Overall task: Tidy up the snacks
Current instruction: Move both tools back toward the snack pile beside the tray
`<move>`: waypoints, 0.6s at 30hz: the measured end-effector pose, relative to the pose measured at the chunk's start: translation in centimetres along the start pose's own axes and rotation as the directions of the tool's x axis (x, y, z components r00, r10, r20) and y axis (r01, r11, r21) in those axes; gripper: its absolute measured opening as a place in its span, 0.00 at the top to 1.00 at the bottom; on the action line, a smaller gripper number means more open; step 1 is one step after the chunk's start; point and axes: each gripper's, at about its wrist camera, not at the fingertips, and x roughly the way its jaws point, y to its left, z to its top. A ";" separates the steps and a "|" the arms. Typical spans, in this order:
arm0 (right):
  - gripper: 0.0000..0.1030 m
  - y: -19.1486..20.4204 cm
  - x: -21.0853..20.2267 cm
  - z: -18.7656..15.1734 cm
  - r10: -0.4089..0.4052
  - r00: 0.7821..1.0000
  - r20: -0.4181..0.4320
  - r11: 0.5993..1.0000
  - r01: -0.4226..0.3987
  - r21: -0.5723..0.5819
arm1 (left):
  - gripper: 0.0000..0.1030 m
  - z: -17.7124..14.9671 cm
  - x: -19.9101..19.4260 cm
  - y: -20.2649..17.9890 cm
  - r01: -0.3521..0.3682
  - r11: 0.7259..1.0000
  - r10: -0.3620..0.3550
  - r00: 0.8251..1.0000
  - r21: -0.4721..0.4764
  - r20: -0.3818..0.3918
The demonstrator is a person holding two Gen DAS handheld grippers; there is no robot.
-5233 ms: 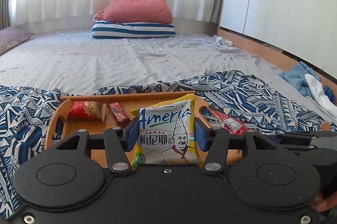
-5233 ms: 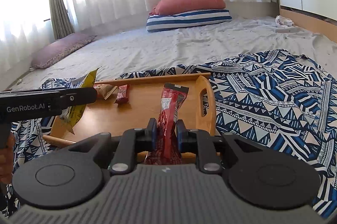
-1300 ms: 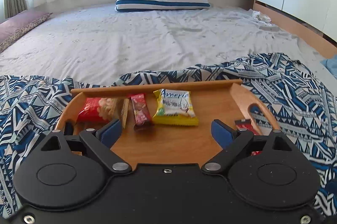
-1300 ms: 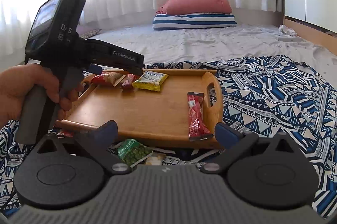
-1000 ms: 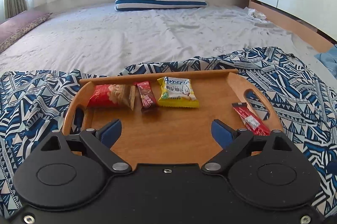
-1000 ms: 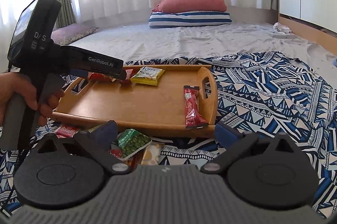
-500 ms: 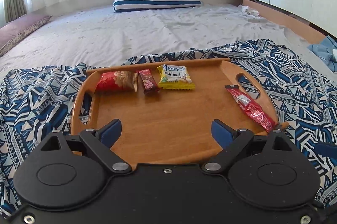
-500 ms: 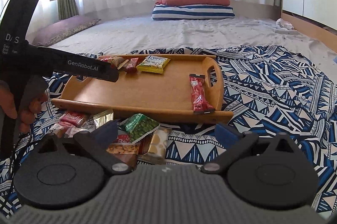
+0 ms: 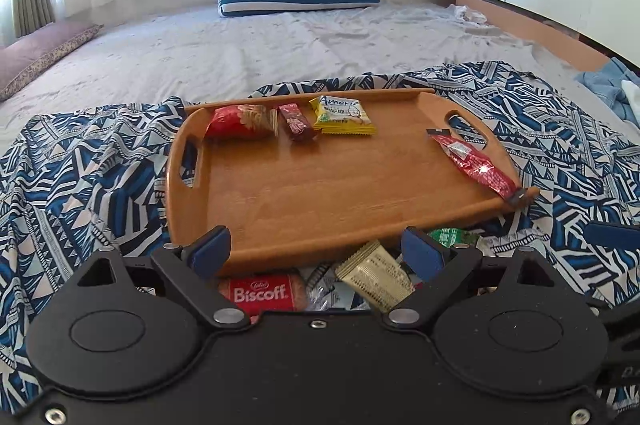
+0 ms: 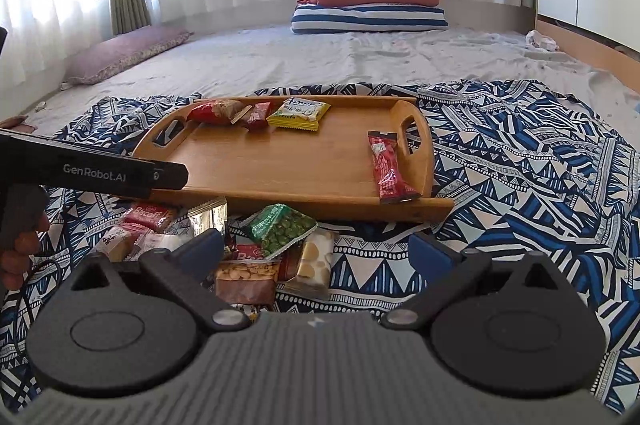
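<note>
A wooden tray [image 9: 320, 193] [image 10: 280, 165] lies on a blue patterned cloth. Along its far edge sit a red packet [image 9: 240, 123], a small dark red bar [image 9: 296, 123] and a yellow Ameria packet [image 9: 344, 115] [image 10: 298, 113]. A long red stick packet [image 9: 474, 163] [image 10: 388, 169] lies by the right handle. In front of the tray is a pile of loose snacks: a Biscoff packet [image 9: 262, 295] [image 10: 148, 217], a gold sachet [image 9: 376, 277], a green pea packet [image 10: 282, 229]. My left gripper [image 9: 318, 253] is open over the pile. My right gripper [image 10: 316, 253] is open above the pile too, holding nothing.
The cloth [image 10: 520, 165] covers a wide grey bed [image 10: 320, 57] with a red and striped pillow stack [image 10: 372, 1] at the far end. A purple pillow [image 10: 124, 51] lies at the left. A person's hand [image 10: 20, 245] grips the left tool. Cupboards stand at the right.
Both grippers have drawn back from the tray toward the near side, so the pile of loose snacks in front of the tray has come into view. Both stayed open.
</note>
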 end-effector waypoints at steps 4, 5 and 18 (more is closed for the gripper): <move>0.00 0.2 0.0 -0.6 0.021 1.000 -0.007 1.000 -0.021 -0.002 | 0.11 -0.9 -0.9 0.7 0.014 0.999 -0.015 1.000 -0.031 -0.006; 0.00 0.3 0.0 -0.8 0.035 0.999 -0.009 0.999 -0.035 -0.004 | 0.11 -1.2 -1.0 0.9 0.017 0.999 -0.017 1.000 -0.037 -0.007; 0.18 2.8 1.2 -3.2 0.089 0.994 -0.069 0.991 -0.095 -0.092 | 0.11 -4.0 -1.2 2.6 0.006 0.996 -0.011 0.999 -0.090 -0.053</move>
